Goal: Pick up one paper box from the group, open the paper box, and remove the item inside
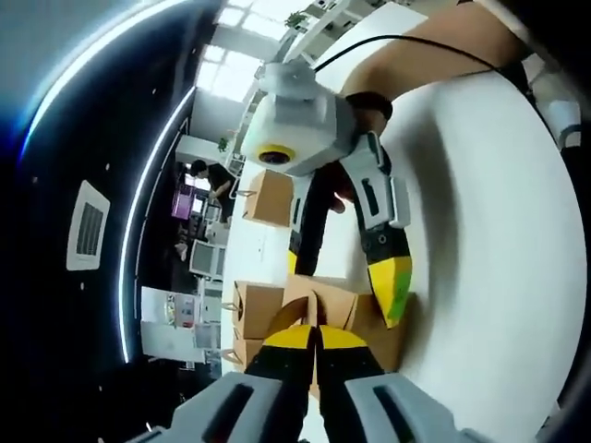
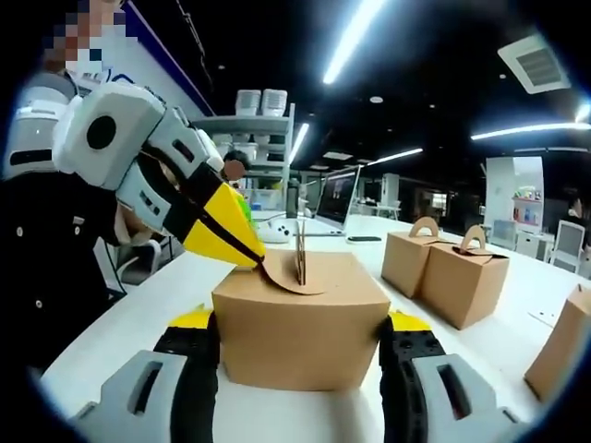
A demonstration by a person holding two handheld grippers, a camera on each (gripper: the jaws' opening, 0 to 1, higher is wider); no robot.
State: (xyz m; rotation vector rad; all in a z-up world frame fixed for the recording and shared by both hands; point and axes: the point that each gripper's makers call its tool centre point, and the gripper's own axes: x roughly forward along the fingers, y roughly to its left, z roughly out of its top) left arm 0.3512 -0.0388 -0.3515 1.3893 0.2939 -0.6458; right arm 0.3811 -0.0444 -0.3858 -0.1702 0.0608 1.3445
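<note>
Cardboard-brown paper box point(image 2: 300, 318) is seen in the right gripper view at 6 o'clock, set between the right gripper point(image 2: 300, 346) fingers point(image 2: 196, 355), which are spread to the box's width and pressed against its two sides. Its handle tab point(image 2: 300, 254) stands upright on the lid. From 10 o'clock the left gripper point(image 2: 257, 263) is seen reaching in, fingers pinched narrowly on a curved lid flap point(image 2: 291, 281). On the white table point(image 2: 489, 346), two more closed boxes point(image 2: 443, 263) are counted at 3 o'clock, touching; part of a fourth point(image 2: 563, 355) is seen at 4 o'clock.
</note>
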